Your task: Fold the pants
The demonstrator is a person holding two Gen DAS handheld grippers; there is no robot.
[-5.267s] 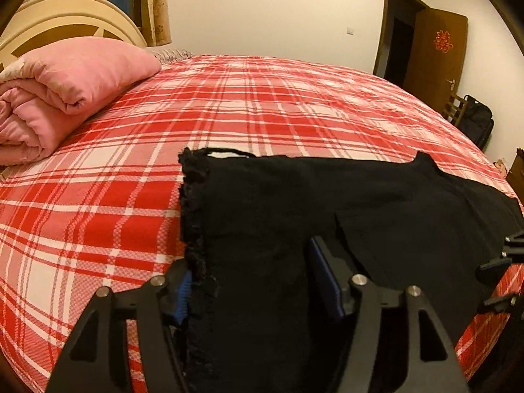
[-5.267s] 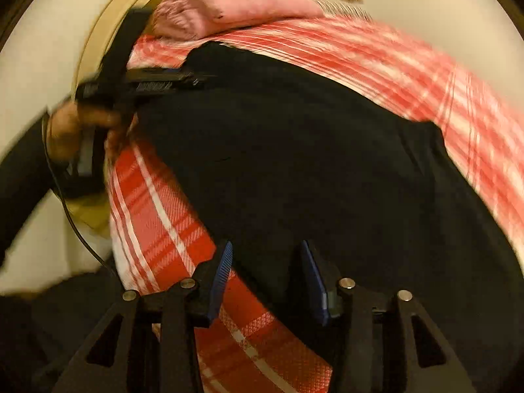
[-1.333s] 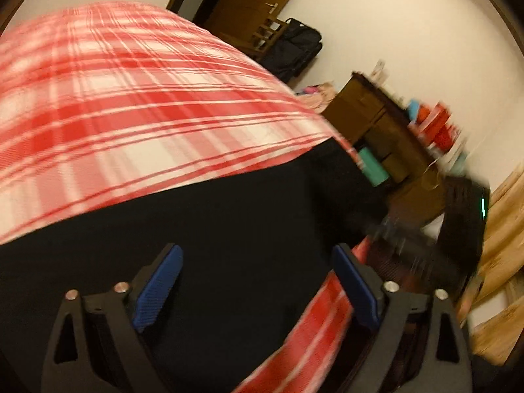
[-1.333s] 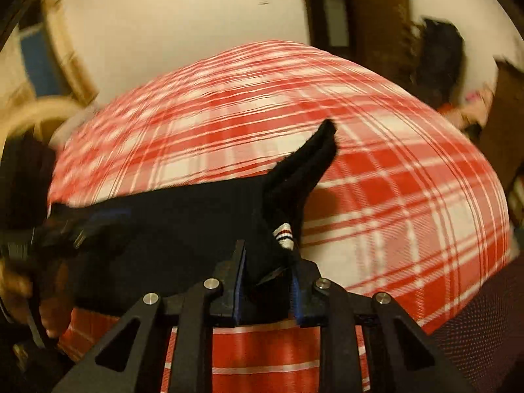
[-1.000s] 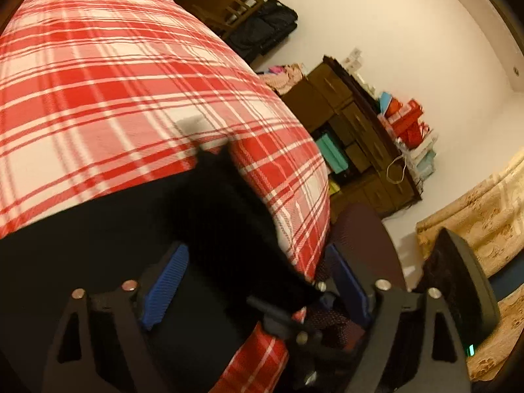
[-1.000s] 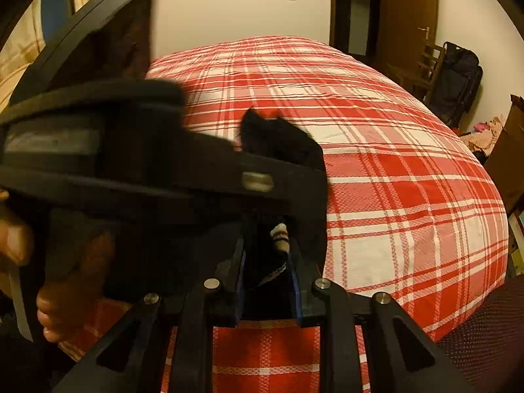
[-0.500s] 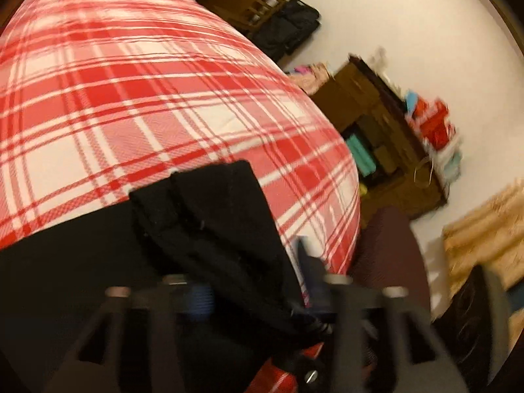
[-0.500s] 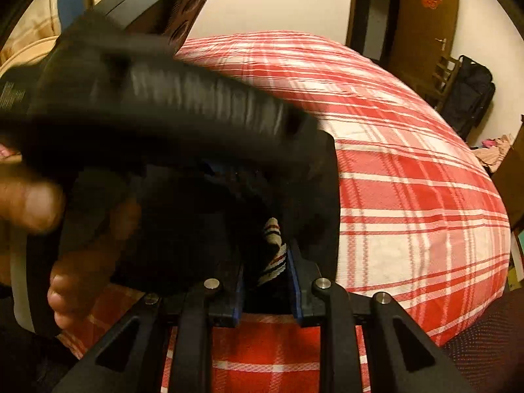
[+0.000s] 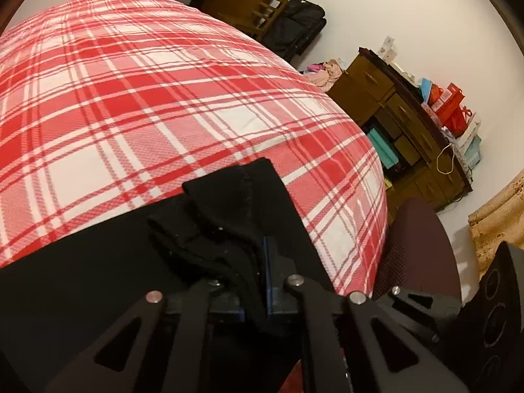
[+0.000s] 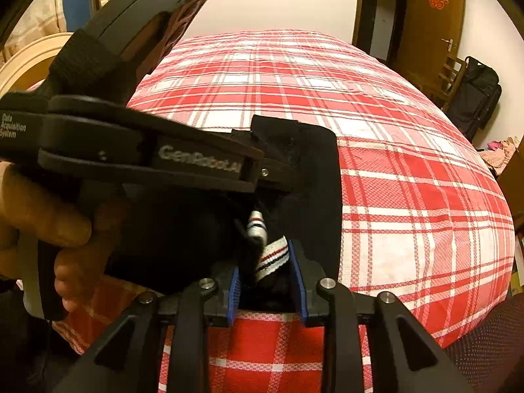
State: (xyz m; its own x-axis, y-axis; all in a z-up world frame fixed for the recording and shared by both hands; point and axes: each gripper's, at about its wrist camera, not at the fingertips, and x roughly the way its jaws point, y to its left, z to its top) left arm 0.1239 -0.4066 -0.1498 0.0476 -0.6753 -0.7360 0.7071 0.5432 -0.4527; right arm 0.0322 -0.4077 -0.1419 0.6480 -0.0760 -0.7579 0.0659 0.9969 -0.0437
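On a plaid bed [image 9: 163,98], both tongs, left [image 9: 253,281] and right [image 10: 265,281], are clamping bunched black pants [image 9: 98,262], seemingly mid-fold, flattening remaining.

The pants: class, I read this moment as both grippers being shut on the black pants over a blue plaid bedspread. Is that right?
One detail is wrong: the bedspread is red and white plaid, not blue, as the left wrist view shows. The rest stands: the left gripper and the right gripper are each shut on the black pants.
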